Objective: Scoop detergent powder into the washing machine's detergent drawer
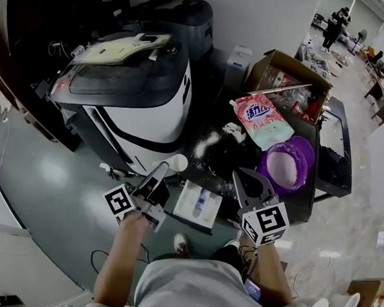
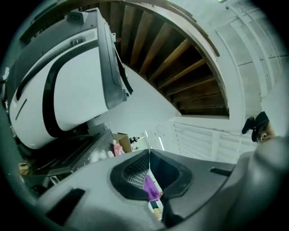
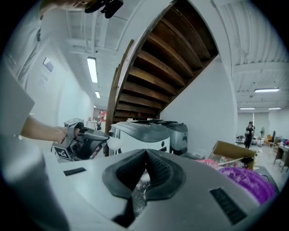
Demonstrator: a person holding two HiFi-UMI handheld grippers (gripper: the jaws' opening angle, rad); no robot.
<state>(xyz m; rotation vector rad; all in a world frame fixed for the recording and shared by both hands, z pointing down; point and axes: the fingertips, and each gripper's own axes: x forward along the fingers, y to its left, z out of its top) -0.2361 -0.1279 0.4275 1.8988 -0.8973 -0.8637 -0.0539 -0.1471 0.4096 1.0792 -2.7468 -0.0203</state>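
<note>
A white and black washing machine (image 1: 136,107) stands at the upper left, with its detergent drawer (image 1: 198,205) pulled out below it. My left gripper (image 1: 164,167) hovers just left of the drawer. It is shut on a white scoop (image 1: 177,162), whose round bowl sticks out past the tips. In the left gripper view (image 2: 148,153) only a thin white edge shows at the closed tips. My right gripper (image 1: 241,175) is shut on nothing, beside a purple tub of white powder (image 1: 285,165). Powder grains cling between its pads (image 3: 145,152).
A pink detergent bag (image 1: 264,118) lies on the black table (image 1: 306,202), with spilled powder (image 1: 205,144) left of it. An open cardboard box (image 1: 294,75) stands behind. A second grey machine (image 1: 181,19) is at the back. A person (image 1: 334,25) stands far off.
</note>
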